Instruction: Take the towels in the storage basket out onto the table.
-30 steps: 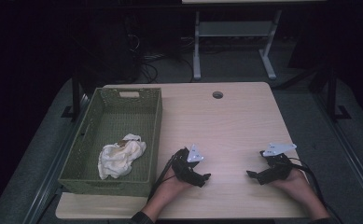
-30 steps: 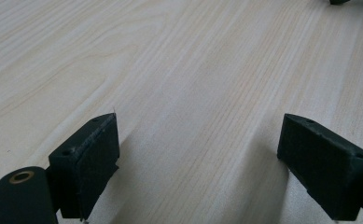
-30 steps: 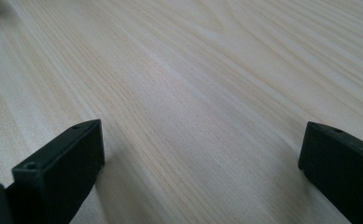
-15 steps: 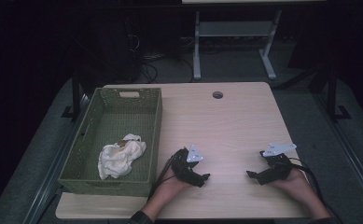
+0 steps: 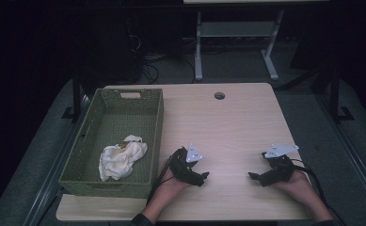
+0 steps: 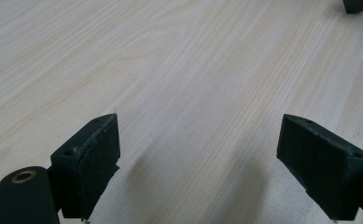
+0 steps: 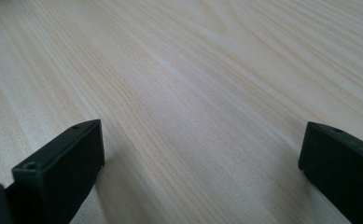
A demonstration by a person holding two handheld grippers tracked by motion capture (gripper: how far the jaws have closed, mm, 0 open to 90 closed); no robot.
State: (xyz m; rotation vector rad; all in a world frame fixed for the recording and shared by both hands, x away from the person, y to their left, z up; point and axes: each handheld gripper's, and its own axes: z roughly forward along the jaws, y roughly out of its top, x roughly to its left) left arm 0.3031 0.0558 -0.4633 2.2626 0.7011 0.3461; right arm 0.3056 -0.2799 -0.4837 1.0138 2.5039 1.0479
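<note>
A crumpled white cloth (image 5: 121,157) lies in the near half of a green woven basket (image 5: 91,174) on the left of the table. My left gripper (image 5: 203,178) rests low on the wood just right of the basket, pointing right. In the left gripper view (image 6: 198,163) its jaws stand wide apart over bare wood. My right gripper (image 5: 253,177) rests near the table's right front, pointing left toward the other one. Its jaws are spread wide in the right gripper view (image 7: 200,168), with nothing between them.
The light wooden table (image 5: 227,122) has a round cable hole (image 5: 219,95) near its far edge. Beyond it stand a white desk frame (image 5: 232,42) and cables on a dark floor. A dark metal rail (image 5: 53,188) runs along the basket's left side.
</note>
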